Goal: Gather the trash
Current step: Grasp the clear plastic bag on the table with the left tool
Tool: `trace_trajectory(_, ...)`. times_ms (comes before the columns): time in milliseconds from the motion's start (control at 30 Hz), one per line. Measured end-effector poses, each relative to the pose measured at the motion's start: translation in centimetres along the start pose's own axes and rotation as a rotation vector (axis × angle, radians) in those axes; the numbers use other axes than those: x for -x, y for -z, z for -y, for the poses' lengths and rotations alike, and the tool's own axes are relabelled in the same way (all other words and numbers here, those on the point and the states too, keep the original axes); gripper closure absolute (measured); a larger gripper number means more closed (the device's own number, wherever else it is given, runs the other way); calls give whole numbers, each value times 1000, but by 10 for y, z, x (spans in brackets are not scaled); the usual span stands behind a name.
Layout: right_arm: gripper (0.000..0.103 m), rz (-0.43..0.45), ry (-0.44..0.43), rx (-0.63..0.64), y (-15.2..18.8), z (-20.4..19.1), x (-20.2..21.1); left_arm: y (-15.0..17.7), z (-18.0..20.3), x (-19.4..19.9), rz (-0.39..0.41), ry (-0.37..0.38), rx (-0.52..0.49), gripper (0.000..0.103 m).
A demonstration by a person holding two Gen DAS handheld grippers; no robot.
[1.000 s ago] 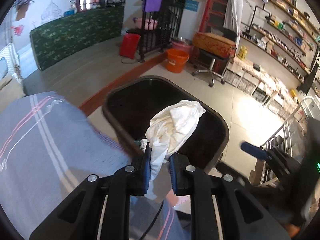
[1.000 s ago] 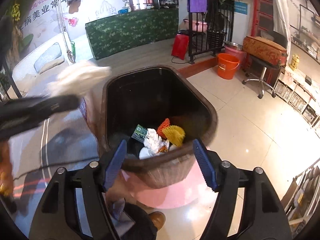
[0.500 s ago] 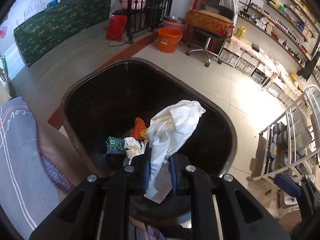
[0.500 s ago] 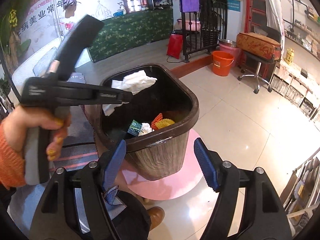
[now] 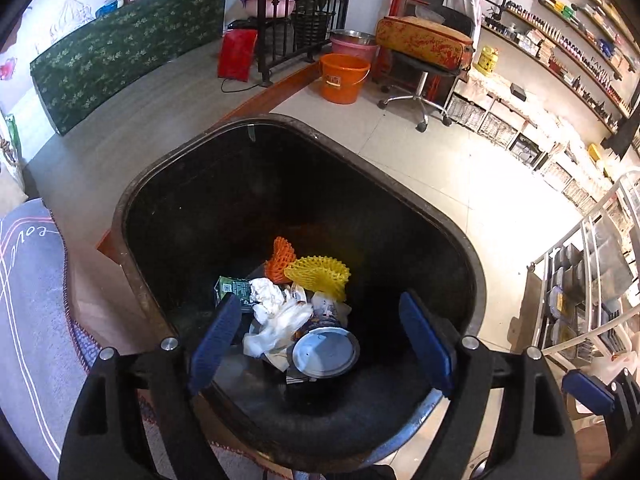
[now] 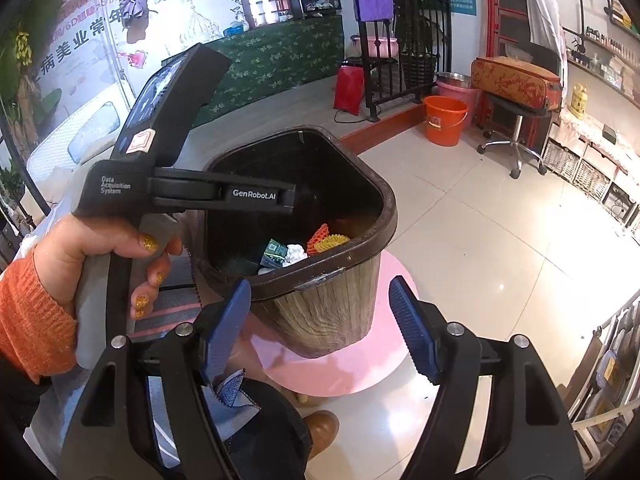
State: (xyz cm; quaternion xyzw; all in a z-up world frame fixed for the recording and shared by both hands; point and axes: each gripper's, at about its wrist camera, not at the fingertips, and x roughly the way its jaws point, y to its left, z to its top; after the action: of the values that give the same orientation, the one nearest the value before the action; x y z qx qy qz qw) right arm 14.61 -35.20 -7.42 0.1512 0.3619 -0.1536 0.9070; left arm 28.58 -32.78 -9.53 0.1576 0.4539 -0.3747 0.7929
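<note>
Left gripper (image 5: 322, 344) jaws opening, nothing between | white tissue (image 5: 276, 326) now dropped in bin (image 5: 132, 208) | 1 piece collected

The left gripper's (image 6: 256, 196) black body reads "GenRobot.AI" in white on its arm and "Data Acquisition System" in small white type nearer the handle. The wall poster (image 6: 80, 20) behind carries large Chinese characters, among them "学员" and "美业". A grey mat (image 5: 28, 280) bears looping script, seemingly "love".
</note>
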Motion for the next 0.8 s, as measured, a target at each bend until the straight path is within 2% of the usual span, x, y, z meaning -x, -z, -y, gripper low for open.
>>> trace_trajectory(233,27,17,-4,2,-3,-7,4,5,-26,29,66,2,56,15)
trace_trajectory(300,22,18,-4,8,-4,-10,4,8,-33,37,76,-12,59,15)
trace_trajectory(500,16,31,-6,40,-8,-29,4,26,-65,76,128,-100,50,13)
trace_trajectory(600,15,46,-28,57,-13,-43,4,42,-89,105,175,-142,85,8)
trace_trajectory(733,13,58,-62,87,-18,-64,1,70,-130,143,225,-221,156,7)
trace_trajectory(800,11,61,-77,107,-19,-77,1,87,-157,161,239,-286,210,6)
